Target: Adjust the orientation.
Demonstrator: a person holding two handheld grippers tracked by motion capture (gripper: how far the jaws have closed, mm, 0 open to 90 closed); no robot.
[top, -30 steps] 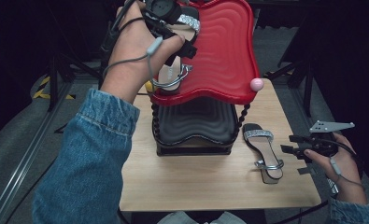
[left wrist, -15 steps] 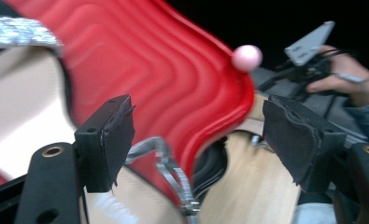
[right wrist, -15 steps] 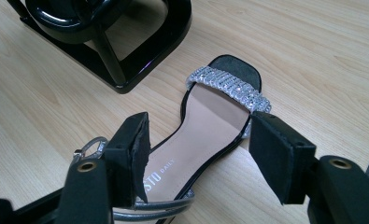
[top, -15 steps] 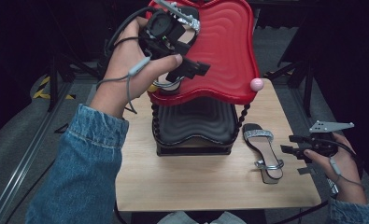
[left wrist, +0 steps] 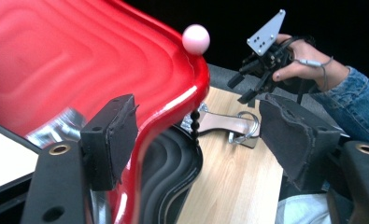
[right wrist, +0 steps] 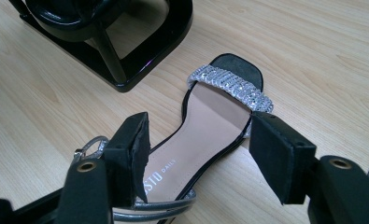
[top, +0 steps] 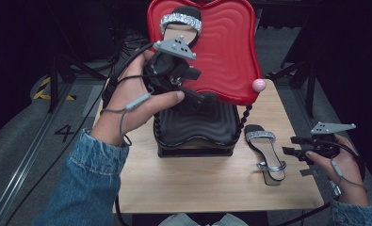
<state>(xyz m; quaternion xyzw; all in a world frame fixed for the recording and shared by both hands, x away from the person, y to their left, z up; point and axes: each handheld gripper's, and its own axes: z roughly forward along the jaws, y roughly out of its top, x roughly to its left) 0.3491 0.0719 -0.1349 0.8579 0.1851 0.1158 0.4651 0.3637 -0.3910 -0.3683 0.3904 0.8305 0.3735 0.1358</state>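
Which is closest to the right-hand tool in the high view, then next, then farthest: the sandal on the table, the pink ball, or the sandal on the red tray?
From the right tool:
1. Sandal on the table, just beside it.
2. Pink ball, at the red tray's near corner.
3. Sandal on the tray, at its far end.

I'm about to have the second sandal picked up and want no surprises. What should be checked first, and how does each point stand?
1. Right gripper jaws open: ok.
2. Sandal on the table between those jaws, pads not pressing: ok.
3. First sandal lying on the red shelf: ok.
4. Left gripper empty, jaws just closing slightly: ok.
5. Left gripper clear of the shelf edge: not ok, the edge runs between its jaws.
6. Black lower shelf free: cannot tell.
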